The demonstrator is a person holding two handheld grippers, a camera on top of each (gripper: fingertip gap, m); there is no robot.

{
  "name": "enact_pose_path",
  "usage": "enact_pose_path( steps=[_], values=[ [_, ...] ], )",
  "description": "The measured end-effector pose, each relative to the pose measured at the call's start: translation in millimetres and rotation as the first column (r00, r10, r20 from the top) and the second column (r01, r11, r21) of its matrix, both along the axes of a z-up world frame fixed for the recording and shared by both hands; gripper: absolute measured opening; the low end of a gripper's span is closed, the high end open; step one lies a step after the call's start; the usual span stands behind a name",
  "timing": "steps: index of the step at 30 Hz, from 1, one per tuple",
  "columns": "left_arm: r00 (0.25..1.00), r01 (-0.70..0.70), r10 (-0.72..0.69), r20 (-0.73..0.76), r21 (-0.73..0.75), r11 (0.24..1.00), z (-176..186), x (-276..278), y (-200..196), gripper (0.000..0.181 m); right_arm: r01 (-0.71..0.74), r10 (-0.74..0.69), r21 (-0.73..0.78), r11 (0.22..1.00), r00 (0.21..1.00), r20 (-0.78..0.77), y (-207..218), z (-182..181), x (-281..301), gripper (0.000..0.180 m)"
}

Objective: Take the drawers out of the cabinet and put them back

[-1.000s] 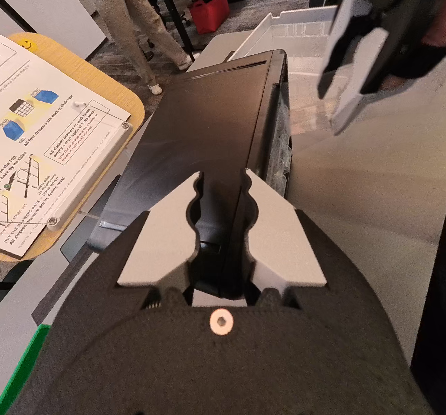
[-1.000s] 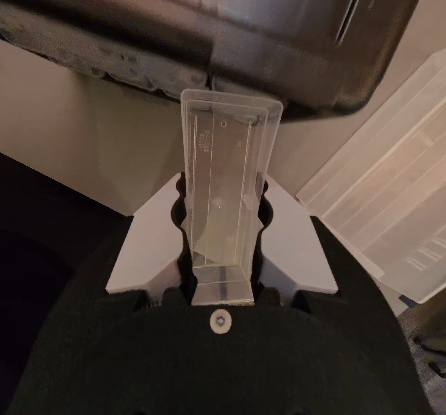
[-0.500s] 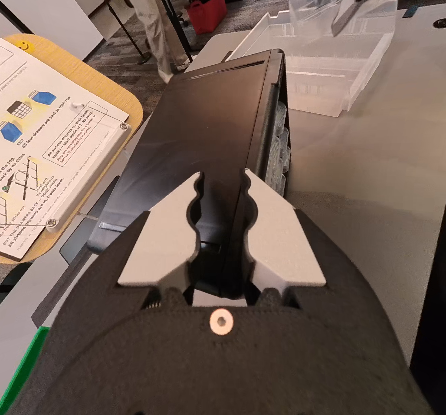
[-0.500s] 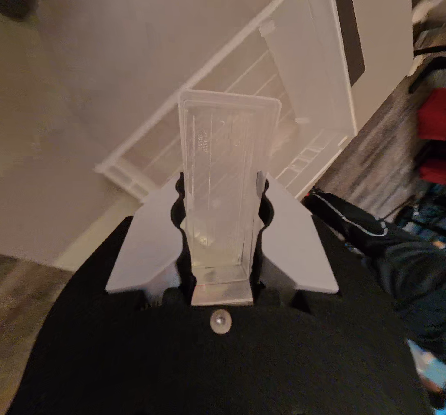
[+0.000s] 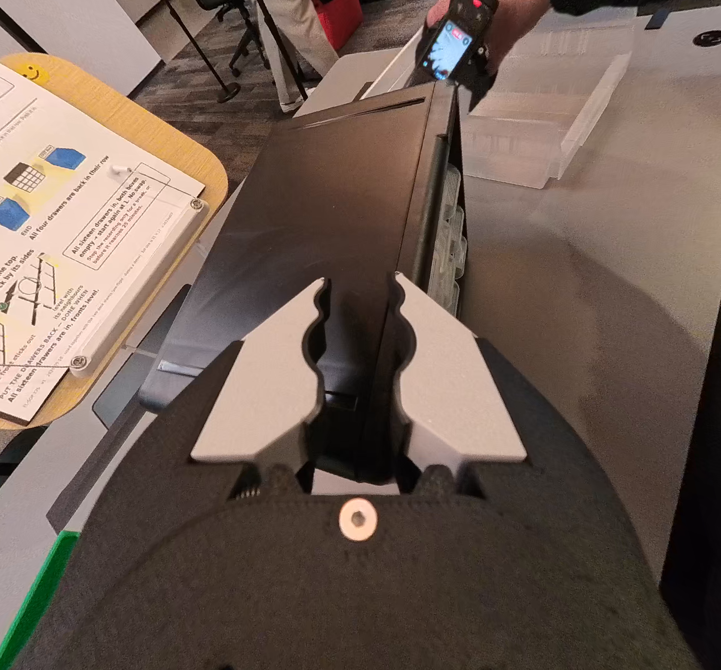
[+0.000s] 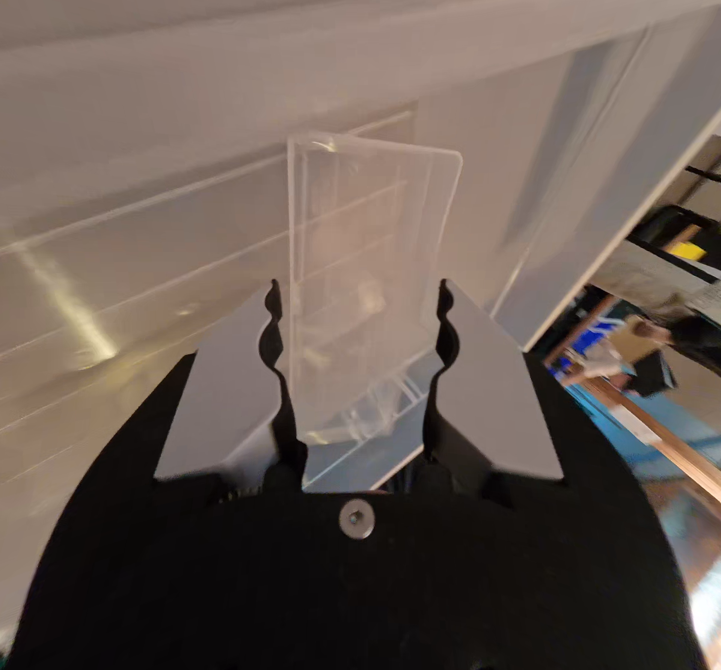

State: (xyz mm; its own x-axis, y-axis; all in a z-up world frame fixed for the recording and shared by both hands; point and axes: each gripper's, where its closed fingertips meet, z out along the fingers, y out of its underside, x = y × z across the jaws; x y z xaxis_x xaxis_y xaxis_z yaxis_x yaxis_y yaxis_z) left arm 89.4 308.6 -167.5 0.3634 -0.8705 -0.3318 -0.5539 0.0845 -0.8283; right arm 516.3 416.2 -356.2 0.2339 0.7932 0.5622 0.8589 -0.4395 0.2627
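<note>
One clear drawer (image 6: 370,281) sitting loose between right gripper (image 6: 359,300) wide-parted jaws, over clear bin (image 6: 156,261); left gripper (image 5: 359,292) clamping cabinet (image 5: 331,203) edge.

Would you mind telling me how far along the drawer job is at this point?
Done: one clear drawer is out of the cabinet. In hand: the right tool is open around it over the clear bin, while the left tool clamps the cabinet's top edge. Left: other drawers sit in the cabinet front, and everything must go back.
</note>
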Motion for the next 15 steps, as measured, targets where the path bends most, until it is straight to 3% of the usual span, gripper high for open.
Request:
enact_pose_path(
  steps=[3,5,7,9,12,15],
  values=[
    [1.000,0.001,-0.001,0.001,0.001,1.000,0,0,0,0.028,0.052,-0.055,0.065,0.997,0.998,0.036,11,6,15,0.105],
    [1.000,0.002,-0.002,0.002,0.006,1.000,0,0,0,0.029,0.072,-0.074,0.084,0.994,0.997,0.013,9,14,15,0.100],
    [1.000,0.003,-0.003,0.002,0.009,1.000,0,0,0,0.029,0.091,-0.093,0.124,0.988,0.996,0.015,-1,32,14,0.074],
    [1.000,0.005,-0.005,0.004,0.013,1.000,0,0,-1,0.028,0.109,-0.095,0.077,0.991,0.981,-0.172,-30,38,-15,0.053],
    [1.000,0.006,-0.006,0.004,0.015,1.000,0,0,-1,0.029,0.073,-0.116,-0.130,0.989,0.921,-0.371,-104,31,-58,0.062],
    [1.000,0.007,-0.007,0.003,0.014,1.000,0,0,-1,0.028,0.032,-0.143,-0.209,0.977,0.829,-0.541,-155,28,-90,0.070]
  ],
)
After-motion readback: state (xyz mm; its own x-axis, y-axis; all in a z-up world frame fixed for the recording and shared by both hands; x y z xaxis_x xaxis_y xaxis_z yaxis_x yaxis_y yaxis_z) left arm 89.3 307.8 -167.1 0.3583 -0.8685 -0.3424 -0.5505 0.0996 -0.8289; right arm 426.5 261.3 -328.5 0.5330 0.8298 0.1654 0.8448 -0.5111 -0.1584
